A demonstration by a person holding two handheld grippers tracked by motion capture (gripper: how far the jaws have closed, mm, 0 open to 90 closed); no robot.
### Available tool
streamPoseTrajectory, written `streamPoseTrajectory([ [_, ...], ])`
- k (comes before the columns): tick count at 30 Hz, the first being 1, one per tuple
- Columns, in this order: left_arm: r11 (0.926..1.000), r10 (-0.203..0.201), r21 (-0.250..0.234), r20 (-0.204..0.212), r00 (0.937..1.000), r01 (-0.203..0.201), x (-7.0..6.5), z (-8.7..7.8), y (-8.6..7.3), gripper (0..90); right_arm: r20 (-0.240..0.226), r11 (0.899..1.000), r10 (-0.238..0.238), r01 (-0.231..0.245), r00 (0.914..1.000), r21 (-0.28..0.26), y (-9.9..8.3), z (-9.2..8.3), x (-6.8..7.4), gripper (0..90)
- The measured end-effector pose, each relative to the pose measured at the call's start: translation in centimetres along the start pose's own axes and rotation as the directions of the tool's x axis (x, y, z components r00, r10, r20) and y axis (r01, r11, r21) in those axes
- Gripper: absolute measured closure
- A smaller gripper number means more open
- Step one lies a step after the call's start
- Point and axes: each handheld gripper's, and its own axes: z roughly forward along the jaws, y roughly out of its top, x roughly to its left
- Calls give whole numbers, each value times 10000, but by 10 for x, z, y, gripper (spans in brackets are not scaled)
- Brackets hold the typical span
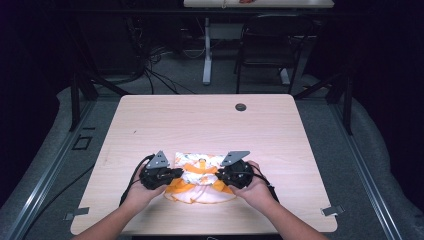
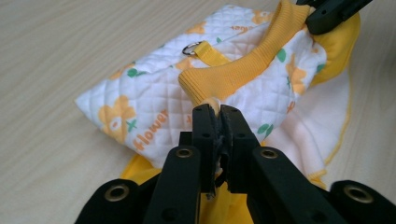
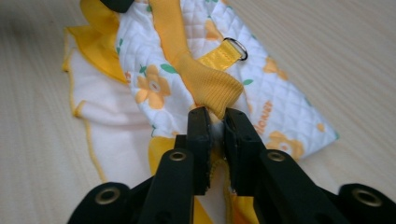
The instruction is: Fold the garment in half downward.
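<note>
Two forearms reach in from the near edge of a pale wooden table [image 1: 210, 120], each hand holding a black gripper over a small quilted garment [image 1: 200, 176]. The left gripper [image 1: 176, 173] sits at the garment's left side and the right gripper [image 1: 219, 175] at its right, the two facing each other across the cloth. The garment, white with yellow flowers, green leaves and the word "flower", lies flat on the table near the person's side, roughly midway between the table's left and right edges. A yellow lining [image 3: 100, 28] shows beneath it, along with a yellow ribbed cuff [image 2: 219, 81] and a metal ring [image 2: 190, 48] on a yellow strap. Seen from the left gripper, the jaws stand close together with a narrow gap, a bit of fabric at the cuff's end caught between their tips. Seen from the right gripper, the jaws are likewise nearly together, nipping cloth just below another ribbed cuff [image 3: 210, 86].
</note>
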Motion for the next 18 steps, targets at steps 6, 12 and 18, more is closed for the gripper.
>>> streamPoseTrajectory([
  [6,9995,-260,-176,229,9994,264,-2,-11,1,748,-273,9990,244,-254,9993,-364,-1,-10,4,724],
  [12,9985,-328,-424,305,9990,341,2,-23,13,689,-304,9936,756,-778,9967,-813,-1,-21,-4,719],
  [18,9982,-545,-247,-172,9984,541,19,-17,27,709,295,9922,1108,-1088,9934,-613,5,-16,-20,758],
])
